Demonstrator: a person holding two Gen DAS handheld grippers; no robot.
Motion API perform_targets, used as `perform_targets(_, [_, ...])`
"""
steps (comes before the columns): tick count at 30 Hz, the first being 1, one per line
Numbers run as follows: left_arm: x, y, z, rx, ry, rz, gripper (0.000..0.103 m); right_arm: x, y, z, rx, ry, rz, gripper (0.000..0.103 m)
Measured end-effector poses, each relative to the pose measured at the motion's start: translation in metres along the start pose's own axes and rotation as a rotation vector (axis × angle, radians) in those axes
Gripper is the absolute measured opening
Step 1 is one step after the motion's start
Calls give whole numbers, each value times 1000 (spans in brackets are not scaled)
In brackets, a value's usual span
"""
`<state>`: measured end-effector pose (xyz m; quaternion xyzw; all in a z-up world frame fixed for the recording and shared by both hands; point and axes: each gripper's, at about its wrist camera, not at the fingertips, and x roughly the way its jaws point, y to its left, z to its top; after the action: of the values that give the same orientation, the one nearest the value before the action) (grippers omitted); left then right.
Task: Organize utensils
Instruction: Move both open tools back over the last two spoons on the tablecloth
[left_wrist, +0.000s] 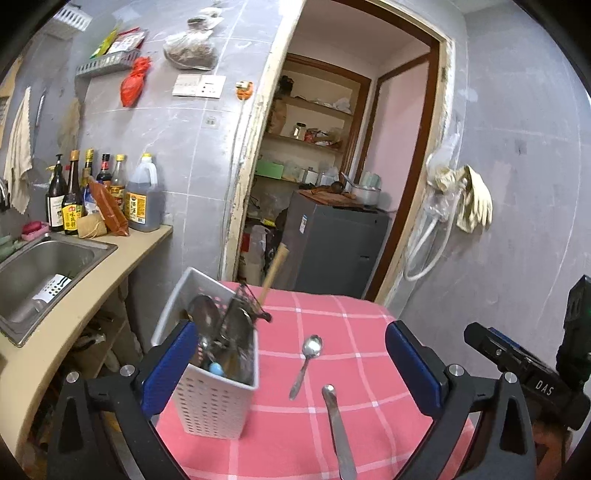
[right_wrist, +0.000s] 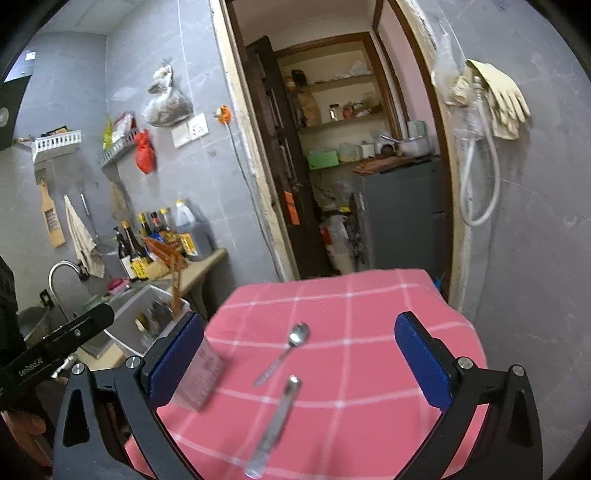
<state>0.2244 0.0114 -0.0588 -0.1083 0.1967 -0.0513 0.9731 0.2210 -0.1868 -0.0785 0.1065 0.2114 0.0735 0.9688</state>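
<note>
A white perforated utensil holder (left_wrist: 216, 387) stands on the left of the pink checked tablecloth (left_wrist: 369, 332), holding several utensils and a wooden handle. A small metal spoon (left_wrist: 306, 363) lies on the cloth to its right. A second metal utensil (left_wrist: 338, 428) lies nearer. My left gripper (left_wrist: 291, 365) is open and empty, its jaws wide above the holder and spoon. In the right wrist view the spoon (right_wrist: 286, 350), the second utensil (right_wrist: 275, 428) and the blurred holder (right_wrist: 201, 380) show. My right gripper (right_wrist: 301, 363) is open and empty above them.
A steel sink (left_wrist: 40, 273) and a counter with sauce bottles (left_wrist: 103, 195) stand left of the table. A doorway behind leads to shelves and a grey cabinet (left_wrist: 332, 243). Rubber gloves (left_wrist: 472, 199) hang on the right wall. The right gripper's body (left_wrist: 535, 369) is at the right.
</note>
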Motion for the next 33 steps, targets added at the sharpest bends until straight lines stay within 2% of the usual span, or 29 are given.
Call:
perform_targets(6, [11, -23, -16, 26, 57, -17, 102, -1, -27, -13, -13, 61, -44, 102])
perform_targets(11, [30, -39, -34, 48, 147, -34, 102, 3, -51, -26, 7, 116, -62, 102])
perform_targets(21, [69, -59, -73, 82, 274, -38, 101, 39, -85, -55, 59, 232, -1, 102])
perform_targets(22, [74, -59, -76, 78, 286, -40, 99, 45, -88, -58, 66, 245, 9, 101])
perform_targets(25, [92, -59, -87, 68, 349, -39, 82, 60, -92, -66, 73, 276, 32, 100])
perform_targets(26, [99, -57, -91, 60, 372, -38, 75, 68, -94, -68, 71, 292, 44, 97])
perform_targets(33, [139, -52, -109, 1, 498, -30, 52, 105, -93, -79, 41, 361, 88, 78])
